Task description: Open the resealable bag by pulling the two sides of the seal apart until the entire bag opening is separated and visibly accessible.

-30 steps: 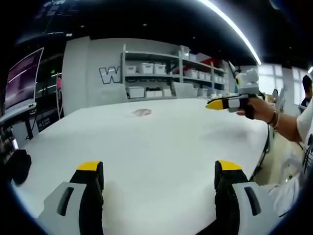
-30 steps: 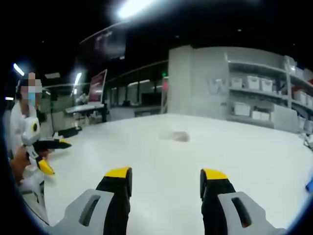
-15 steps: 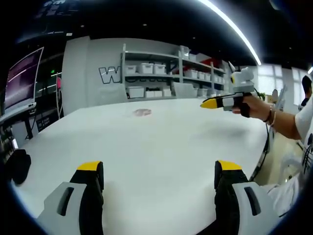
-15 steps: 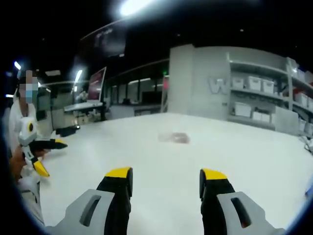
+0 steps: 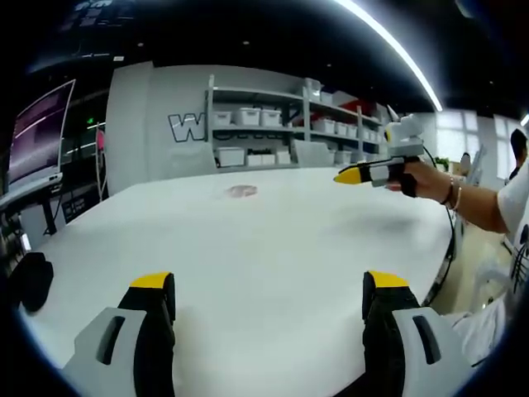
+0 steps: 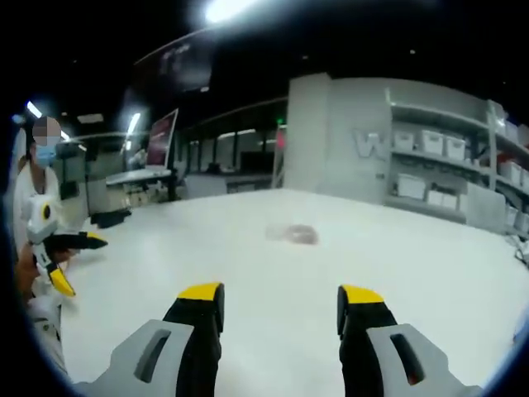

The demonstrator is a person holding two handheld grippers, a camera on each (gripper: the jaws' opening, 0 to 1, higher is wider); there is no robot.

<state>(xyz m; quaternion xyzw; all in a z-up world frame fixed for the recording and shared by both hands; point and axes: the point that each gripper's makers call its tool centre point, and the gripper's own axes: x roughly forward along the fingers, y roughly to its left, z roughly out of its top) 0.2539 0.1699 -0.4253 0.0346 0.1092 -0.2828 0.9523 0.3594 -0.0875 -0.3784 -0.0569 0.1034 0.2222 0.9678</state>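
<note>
The resealable bag (image 5: 240, 191) lies flat and small on the far part of the white table (image 5: 273, 248), a pale pinkish patch; in the right gripper view the bag (image 6: 293, 234) sits ahead near the middle. My left gripper (image 5: 269, 285) is open over the table's near edge, holding nothing. My right gripper (image 6: 281, 296) is also open and holds nothing. In the left gripper view the right gripper (image 5: 372, 172) hovers above the table's right side, held by a hand. In the right gripper view the left gripper (image 6: 58, 260) shows at the far left, its yellow tips apart.
Shelves with white bins (image 5: 273, 124) stand behind the table against a grey wall. A monitor (image 5: 37, 132) and desks line the left side. The person (image 6: 33, 240) holding the grippers stands at the table's edge. A black object (image 5: 29, 281) sits low beside the table at left.
The right gripper has moved a little to the left over the table, toward the bag. The left gripper has stayed where it was.
</note>
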